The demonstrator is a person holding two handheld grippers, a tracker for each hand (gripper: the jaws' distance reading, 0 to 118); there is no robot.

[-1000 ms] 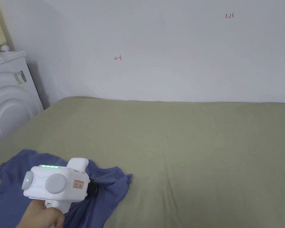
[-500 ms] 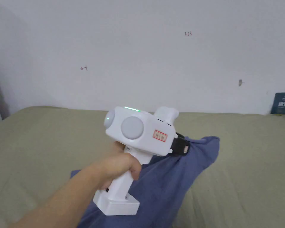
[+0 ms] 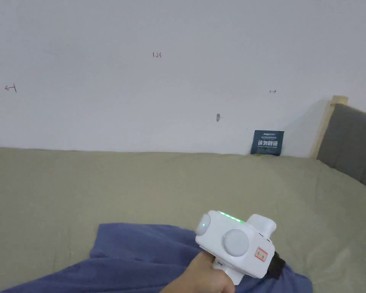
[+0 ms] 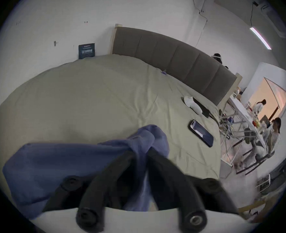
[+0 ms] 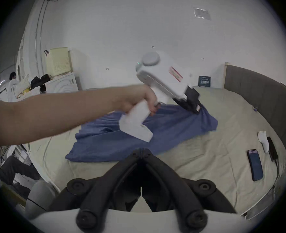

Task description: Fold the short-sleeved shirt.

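Blue shirt on an olive-green bed, under a white wall

The shirt (image 3: 140, 255) is a plain slate blue with no print, and the bed cover (image 3: 140, 183) under it is a flat, dull olive green. The left gripper (image 5: 195, 109) has a white body with a grey round cap, a small green light, a red-edged label and black jaws; the right gripper (image 5: 141, 150) also has black jaws on a white base. At the far right the headboard (image 3: 353, 141) is dark grey, framed in pale wood. The wall (image 3: 178, 76) is white with small red marks, and a dark blue sign (image 3: 268, 142) leans against it. On the right a phone (image 5: 255, 164) is black and a sock (image 5: 263, 140) white.
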